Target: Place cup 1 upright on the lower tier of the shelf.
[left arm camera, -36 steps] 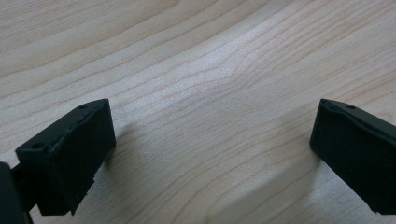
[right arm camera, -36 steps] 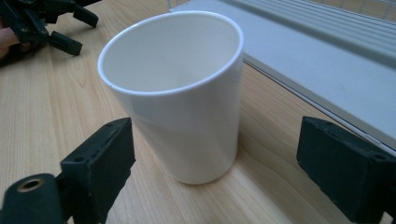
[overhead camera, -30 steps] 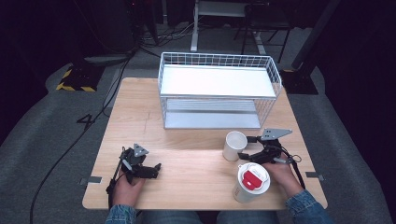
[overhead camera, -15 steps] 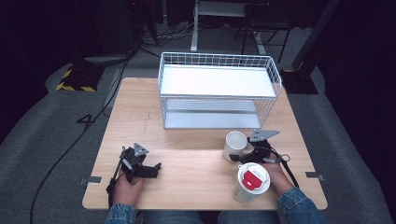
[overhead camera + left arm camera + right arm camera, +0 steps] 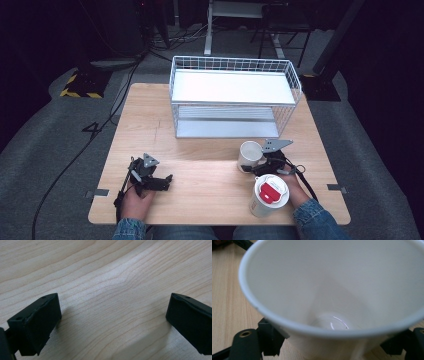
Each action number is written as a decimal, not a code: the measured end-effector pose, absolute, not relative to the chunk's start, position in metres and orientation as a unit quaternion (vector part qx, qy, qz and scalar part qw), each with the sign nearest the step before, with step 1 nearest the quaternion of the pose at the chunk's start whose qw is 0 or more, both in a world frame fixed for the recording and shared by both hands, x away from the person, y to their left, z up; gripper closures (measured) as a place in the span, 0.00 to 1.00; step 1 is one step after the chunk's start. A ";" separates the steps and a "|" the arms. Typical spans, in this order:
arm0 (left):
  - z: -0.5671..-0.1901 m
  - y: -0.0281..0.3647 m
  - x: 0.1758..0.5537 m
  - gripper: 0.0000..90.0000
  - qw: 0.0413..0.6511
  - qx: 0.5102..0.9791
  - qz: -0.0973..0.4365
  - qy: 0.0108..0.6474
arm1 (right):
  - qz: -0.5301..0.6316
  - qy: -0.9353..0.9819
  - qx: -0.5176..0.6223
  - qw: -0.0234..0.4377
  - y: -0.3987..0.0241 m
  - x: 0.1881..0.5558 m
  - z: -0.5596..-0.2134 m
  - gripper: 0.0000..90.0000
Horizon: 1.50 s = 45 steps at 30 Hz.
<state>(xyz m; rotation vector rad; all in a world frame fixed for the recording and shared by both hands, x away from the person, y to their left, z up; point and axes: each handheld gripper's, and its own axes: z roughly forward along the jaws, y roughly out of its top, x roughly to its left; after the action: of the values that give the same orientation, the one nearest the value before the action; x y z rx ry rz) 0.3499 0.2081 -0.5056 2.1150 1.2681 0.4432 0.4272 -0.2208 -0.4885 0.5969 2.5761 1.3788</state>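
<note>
Looks light, thin-walled and easily crushed, this empty white paper cup [image 5: 248,155] near the table's right edge, best kept low in the right gripper's [image 5: 260,167] just-closed, gently clamping jaws.

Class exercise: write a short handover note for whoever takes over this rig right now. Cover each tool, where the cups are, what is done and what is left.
Right tool: jaws have just closed on the open white cup, standing on the table in front of the wire basket.
Left tool: open, nothing between its jaws, low over bare wood.
Lidded cup, red tab on top: stands untouched near the table's front edge.
Done: open cup gripped.
Left: lift it and probably move it.
</note>
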 end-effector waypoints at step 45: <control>-0.506 0.208 0.350 0.00 0.313 0.802 0.169 0.480 | 0.467 0.818 0.292 0.169 -0.220 0.472 -0.443 0.25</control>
<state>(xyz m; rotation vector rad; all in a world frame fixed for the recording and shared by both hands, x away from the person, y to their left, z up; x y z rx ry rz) 0.3503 0.2081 -0.5058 2.1150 1.2648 0.4452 0.4718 -0.2204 -0.4426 0.8306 2.3240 1.3262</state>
